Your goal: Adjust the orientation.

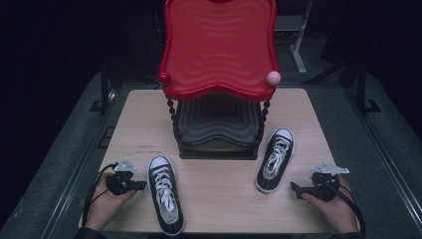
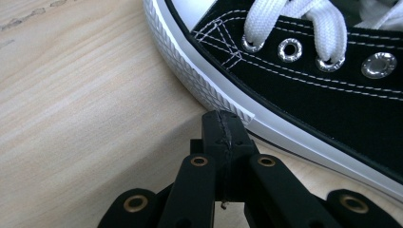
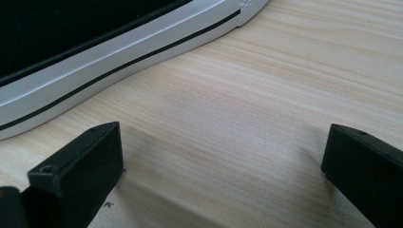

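Shoe (image 1: 165,193) left, shoe (image 1: 275,159) right, before rack (image 1: 219,74)

No readable text, brand mark, number or sign anywhere — not on the black-and-white sneakers, not on the red shelf, not on the wooden table. Faint dark marks on the tabletop left of the shelf base — too small and blurred to read as letters.

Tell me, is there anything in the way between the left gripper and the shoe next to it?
Nothing visible. The left gripper sits right beside the left shoe, its shut fingers at the white rubber sole edge, with just bare table around them.
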{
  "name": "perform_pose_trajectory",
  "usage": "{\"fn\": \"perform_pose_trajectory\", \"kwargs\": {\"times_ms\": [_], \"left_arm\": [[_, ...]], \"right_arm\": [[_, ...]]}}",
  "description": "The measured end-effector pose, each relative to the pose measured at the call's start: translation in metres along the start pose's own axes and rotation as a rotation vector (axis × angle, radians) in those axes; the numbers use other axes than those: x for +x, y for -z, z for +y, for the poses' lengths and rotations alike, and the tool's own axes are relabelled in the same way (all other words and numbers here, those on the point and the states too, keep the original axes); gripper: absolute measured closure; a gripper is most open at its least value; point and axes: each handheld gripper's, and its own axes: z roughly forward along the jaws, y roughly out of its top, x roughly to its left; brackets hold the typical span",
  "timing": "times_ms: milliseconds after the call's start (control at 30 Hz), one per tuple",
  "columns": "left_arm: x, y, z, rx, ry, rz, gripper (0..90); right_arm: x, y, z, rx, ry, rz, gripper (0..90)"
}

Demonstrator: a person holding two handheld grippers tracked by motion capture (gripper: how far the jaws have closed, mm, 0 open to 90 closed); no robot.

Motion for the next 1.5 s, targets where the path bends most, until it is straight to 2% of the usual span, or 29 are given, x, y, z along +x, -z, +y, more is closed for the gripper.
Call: {"fn": "perform_pose_trajectory", "kwargs": {"times_ms": [167, 300, 533, 600, 700, 833, 900, 1100, 1133, 1167, 1233, 1267, 1433, 1500], "left_arm": [[-0.001, -0.002, 0.003, 0.002, -0.023, 0.006, 90.0], [-0.003, -0.008, 0.009, -0.012, -0.049, -0.011, 90.0], [-0.009, -0.012, 0.013, -0.021, -0.059, -0.016, 90.0], [-0.013, -0.015, 0.017, -0.022, -0.07, -0.01, 90.0], [-0.016, -0.018, 0.021, -0.025, -0.074, -0.02, 90.0], [-0.026, -0.026, 0.03, -0.029, -0.103, -0.029, 90.0], [-0.029, -0.028, 0.033, -0.028, -0.111, -0.02, 90.0], [-0.028, -0.029, 0.033, -0.035, -0.106, -0.033, 90.0], [-0.026, -0.028, 0.032, -0.041, -0.105, -0.047, 90.0], [-0.026, -0.026, 0.031, -0.05, -0.101, -0.044, 88.7], [-0.025, -0.023, 0.031, -0.052, -0.108, -0.036, 80.7], [-0.025, -0.02, 0.029, -0.059, -0.107, -0.039, 80.7], [-0.019, 0.0, 0.021, -0.134, -0.101, -0.067, 56.7], [-0.019, 0.004, 0.02, -0.153, -0.097, -0.077, 51.0]], "right_arm": [[0.0, 0.0, 0.0, 0.0, -0.002, -0.001, 0.0], [0.0, -0.001, 0.001, -0.001, -0.003, -0.003, 0.0], [0.0, -0.001, 0.001, -0.001, -0.005, -0.004, 0.0], [0.0, -0.001, 0.001, -0.002, -0.005, -0.004, 0.0], [0.0, -0.001, 0.001, -0.002, -0.005, -0.004, 0.0], [0.0, -0.001, 0.001, -0.002, -0.005, -0.005, 0.0], [0.0, -0.001, 0.001, -0.002, -0.005, -0.005, 0.0], [0.0, -0.001, 0.001, -0.002, -0.006, -0.005, 0.0], [0.0, -0.001, 0.001, -0.002, -0.006, -0.005, 0.0], [0.0, -0.001, 0.001, -0.003, -0.004, -0.004, 0.0], [0.0, -0.001, 0.001, -0.002, -0.004, -0.005, 0.0], [0.001, -0.001, 0.001, -0.002, -0.005, -0.005, 0.0], [0.001, -0.001, 0.001, -0.002, -0.009, -0.01, 0.0], [0.001, -0.001, 0.002, 0.003, -0.008, -0.009, 0.0]]}}
